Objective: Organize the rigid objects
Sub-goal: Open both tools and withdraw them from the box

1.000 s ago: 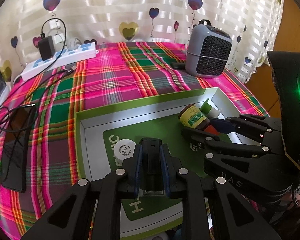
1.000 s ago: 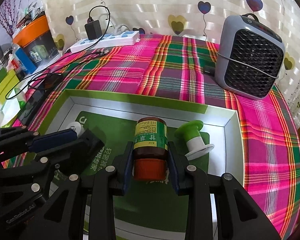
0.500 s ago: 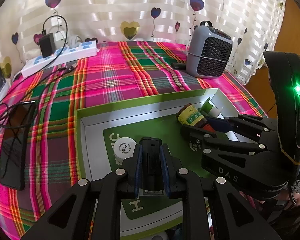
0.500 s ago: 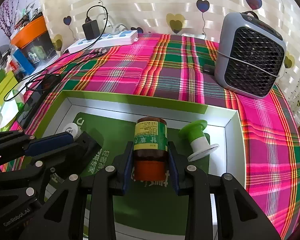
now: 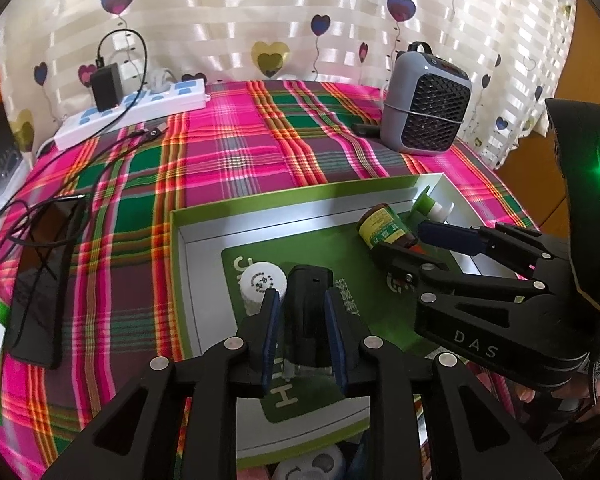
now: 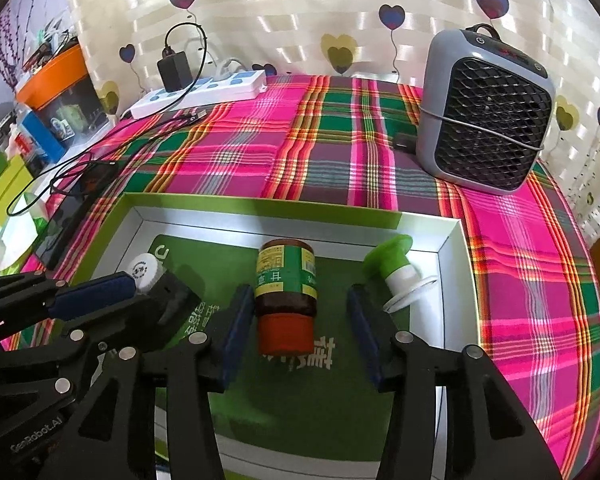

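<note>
Releasing into the green-rimmed shallow cardboard box: right gripper jaws have just been opening off the brown glass bottle, left gripper loosening around the black rectangular block; next, lift both clear.

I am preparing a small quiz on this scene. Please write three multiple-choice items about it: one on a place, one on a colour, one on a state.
1. Where does the brown glass bottle with the green and yellow label lie?
A. on the plaid cloth beside the heater
B. inside the green-rimmed cardboard box
C. on the white power strip

2. What colour is that bottle's cap?
A. red
B. white
C. blue

3. How does the right gripper stand to the bottle?
A. clamped on it
B. open, with the bottle between the fingers
C. far from it, over the heater

Answers: 1 B, the box walls surround it on the green floor. 2 A, the cap at its near end is red. 3 B, its jaws have just been opening and gaps show on both sides of the bottle.
</note>
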`<state>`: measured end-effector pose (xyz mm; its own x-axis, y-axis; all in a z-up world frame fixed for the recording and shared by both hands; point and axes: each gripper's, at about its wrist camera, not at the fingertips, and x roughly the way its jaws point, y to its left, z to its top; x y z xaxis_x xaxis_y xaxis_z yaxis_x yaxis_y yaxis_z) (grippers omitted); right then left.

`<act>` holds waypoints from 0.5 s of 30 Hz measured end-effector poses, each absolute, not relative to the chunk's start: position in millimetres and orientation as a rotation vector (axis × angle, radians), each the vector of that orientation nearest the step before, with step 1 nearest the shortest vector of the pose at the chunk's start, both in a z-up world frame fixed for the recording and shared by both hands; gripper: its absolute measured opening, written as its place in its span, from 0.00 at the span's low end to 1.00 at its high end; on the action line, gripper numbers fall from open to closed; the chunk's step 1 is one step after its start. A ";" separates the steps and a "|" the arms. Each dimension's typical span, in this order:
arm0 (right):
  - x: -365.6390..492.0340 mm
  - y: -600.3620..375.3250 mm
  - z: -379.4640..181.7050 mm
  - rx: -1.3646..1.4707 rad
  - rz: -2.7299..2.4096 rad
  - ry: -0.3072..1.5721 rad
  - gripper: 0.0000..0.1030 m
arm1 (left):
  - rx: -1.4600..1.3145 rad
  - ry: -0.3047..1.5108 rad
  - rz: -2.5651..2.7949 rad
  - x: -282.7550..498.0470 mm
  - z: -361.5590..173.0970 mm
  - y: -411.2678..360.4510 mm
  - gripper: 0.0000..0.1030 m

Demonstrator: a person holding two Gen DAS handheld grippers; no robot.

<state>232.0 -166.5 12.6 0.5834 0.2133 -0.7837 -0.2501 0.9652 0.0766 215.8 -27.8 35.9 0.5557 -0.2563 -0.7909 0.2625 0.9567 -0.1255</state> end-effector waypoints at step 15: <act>207.7 -165.8 25.3 -0.026 0.255 0.876 0.48 | -0.001 0.892 -0.291 187.1 56.1 -19.5 0.26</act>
<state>207.7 -165.8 25.3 0.6115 0.2105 -0.7627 -0.2319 0.9693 0.0816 187.1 -19.5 56.1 0.5913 -0.2508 -0.7664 0.2502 0.9606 -0.1213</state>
